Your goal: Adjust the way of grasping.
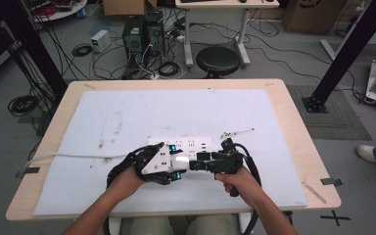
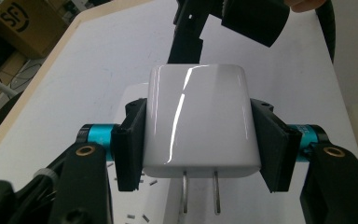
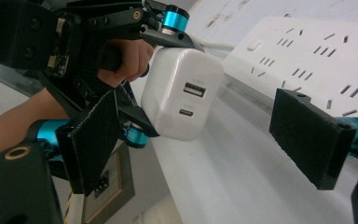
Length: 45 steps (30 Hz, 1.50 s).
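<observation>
A white plug-in charger [image 2: 198, 121] sits clamped between the pads of my left gripper [image 2: 200, 140], with its two metal prongs [image 2: 200, 191] pointing back toward the camera. In the high view the left gripper [image 1: 177, 165] holds the charger [image 1: 179, 159] low over the mat, just in front of a white power strip [image 1: 188, 144]. My right gripper [image 3: 203, 140] stands open and faces the charger's [image 3: 182, 93] port side. Its pads [image 3: 312, 135] are apart from the charger. In the high view the right gripper [image 1: 196, 165] points left at the charger.
The power strip's [image 3: 317, 51] white cable [image 1: 68, 156] runs left across the white mat [image 1: 127, 112]. A thin pale stick [image 1: 237, 133] lies to the right of the strip. A black stool [image 1: 218, 59] stands beyond the table's far edge.
</observation>
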Tool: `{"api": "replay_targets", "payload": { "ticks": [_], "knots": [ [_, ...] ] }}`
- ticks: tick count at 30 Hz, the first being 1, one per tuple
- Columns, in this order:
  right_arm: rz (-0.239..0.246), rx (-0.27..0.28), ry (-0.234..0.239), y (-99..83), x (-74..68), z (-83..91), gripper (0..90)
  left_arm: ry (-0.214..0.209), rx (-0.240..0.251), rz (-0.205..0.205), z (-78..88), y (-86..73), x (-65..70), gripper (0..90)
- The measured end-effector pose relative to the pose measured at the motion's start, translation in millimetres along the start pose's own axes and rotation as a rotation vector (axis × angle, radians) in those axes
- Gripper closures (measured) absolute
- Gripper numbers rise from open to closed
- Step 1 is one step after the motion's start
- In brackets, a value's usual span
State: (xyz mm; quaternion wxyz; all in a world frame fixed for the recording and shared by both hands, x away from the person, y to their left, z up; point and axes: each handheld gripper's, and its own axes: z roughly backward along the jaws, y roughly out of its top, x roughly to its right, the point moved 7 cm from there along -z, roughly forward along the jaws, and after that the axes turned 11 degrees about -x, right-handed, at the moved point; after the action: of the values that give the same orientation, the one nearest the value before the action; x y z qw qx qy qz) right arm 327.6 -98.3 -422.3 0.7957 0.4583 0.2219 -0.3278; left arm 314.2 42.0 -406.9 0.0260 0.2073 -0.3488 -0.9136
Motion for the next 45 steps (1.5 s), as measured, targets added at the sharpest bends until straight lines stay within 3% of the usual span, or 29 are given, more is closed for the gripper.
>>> {"api": "replay_targets", "payload": {
  "ticks": [17, 25, 27, 28, 29, 30, 35, 36, 39, 40, 41, 42, 43, 44, 45],
  "knots": [
    [-0.041, -0.013, 0.066, 2.3, -0.6, -3.2, 19.0, -0.007, -0.002, -0.045, -4.4, 11.0, 3.1, 42.5],
    [-0.070, -0.036, 0.111, 3.0, -0.1, -9.4, 27.2, -0.002, -0.004, -0.054, -6.3, 12.3, 3.1, 42.5],
    [-0.090, -0.029, 0.121, 4.1, 1.2, -9.9, 30.0, 0.000, -0.006, -0.059, -6.7, 12.6, 3.1, 42.5],
    [-0.101, -0.028, 0.137, 5.0, 1.9, -10.3, 36.9, -0.002, -0.003, -0.060, -7.4, 13.4, 3.3, 42.5],
    [-0.101, -0.028, 0.137, 5.0, 1.9, -10.3, 36.9, -0.002, -0.003, -0.060, -7.4, 13.4, 3.3, 42.5],
    [-0.107, -0.042, 0.153, 4.7, 2.1, -11.0, 45.0, -0.003, -0.003, -0.060, -7.4, 14.0, 3.2, 42.5],
    [-0.143, -0.052, 0.202, 5.1, 2.5, -10.5, 57.2, 0.010, 0.000, -0.058, -7.5, 14.8, 1.0, 42.4],
    [-0.167, -0.047, 0.216, 5.8, 3.1, -9.0, 60.9, 0.016, 0.004, -0.052, -7.4, 14.8, 0.8, 42.4],
    [-0.174, -0.042, 0.222, 6.6, 3.4, -8.9, 62.6, 0.000, 0.007, -0.027, -8.9, 13.6, -0.3, 41.9],
    [-0.154, -0.041, 0.194, 6.2, 4.3, -8.3, 63.4, -0.011, 0.008, 0.012, -9.7, 11.0, -2.6, 37.9],
    [-0.154, -0.041, 0.194, 6.2, 4.3, -8.3, 63.4, -0.011, 0.008, 0.012, -9.7, 11.0, -2.6, 33.8],
    [-0.136, -0.031, 0.163, 5.8, 6.3, -5.3, 63.5, -0.012, 0.020, 0.069, -9.0, 6.7, -6.4, 30.3],
    [-0.136, -0.031, 0.163, 5.8, 6.3, -5.3, 63.5, -0.012, 0.020, 0.069, -9.0, 6.7, -6.4, 29.2],
    [-0.110, -0.005, 0.129, 6.5, 8.7, 0.6, 63.5, -0.019, 0.028, 0.120, -7.2, 0.6, -10.1, 27.1],
    [-0.110, -0.005, 0.129, 6.5, 8.7, 0.6, 63.5, -0.019, 0.028, 0.120, -7.2, 0.6, -10.1, 25.3]
  ]
}}
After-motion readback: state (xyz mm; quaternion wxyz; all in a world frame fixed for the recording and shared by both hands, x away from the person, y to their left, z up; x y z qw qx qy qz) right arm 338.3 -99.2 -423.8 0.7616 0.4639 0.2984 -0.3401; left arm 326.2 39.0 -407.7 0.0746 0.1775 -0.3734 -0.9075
